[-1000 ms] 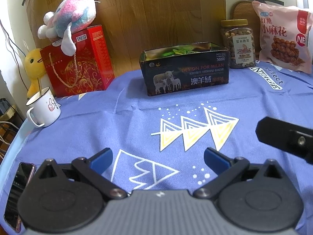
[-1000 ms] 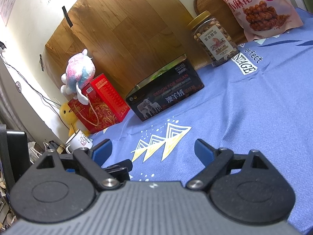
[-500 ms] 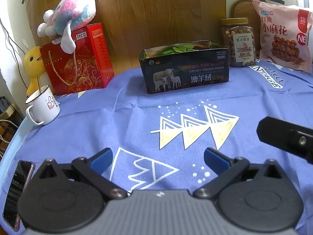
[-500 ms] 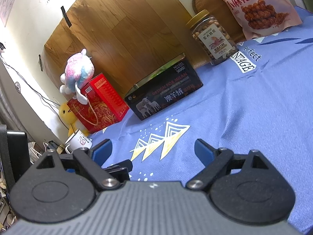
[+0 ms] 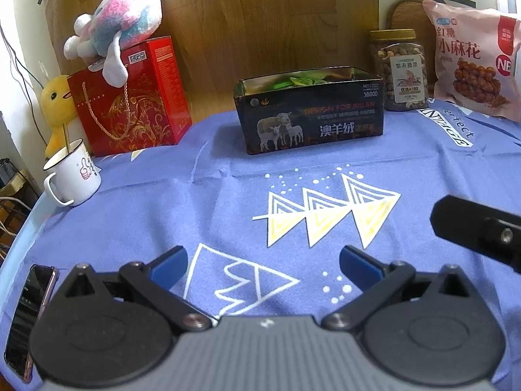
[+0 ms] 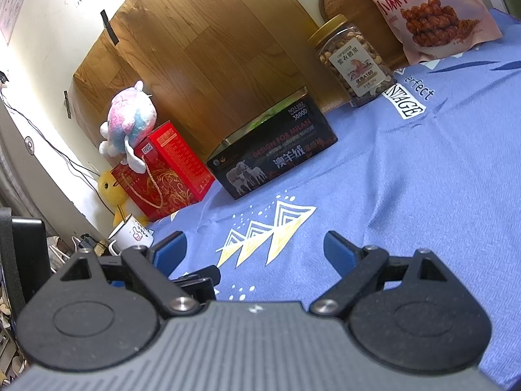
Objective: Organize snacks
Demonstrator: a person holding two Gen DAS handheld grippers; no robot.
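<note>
Two grippers, left gripper (image 5: 263,262) and right gripper (image 6: 255,249), both spread wide and empty at frame bottom over the blue cloth (image 5: 195,202). At upper centre, one open black tin (image 5: 311,112) with sheep print, holding what look like green packets; upper right, one nut jar (image 5: 399,70) and one pink snack bag (image 5: 472,65).

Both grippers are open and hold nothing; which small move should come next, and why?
Probably move the right hand-held gripper forward toward the nut jar. It stands outside the open tin, which already holds green packets, and the blue cloth in front shows no loose snacks. The left hand-held gripper is open too.
</note>
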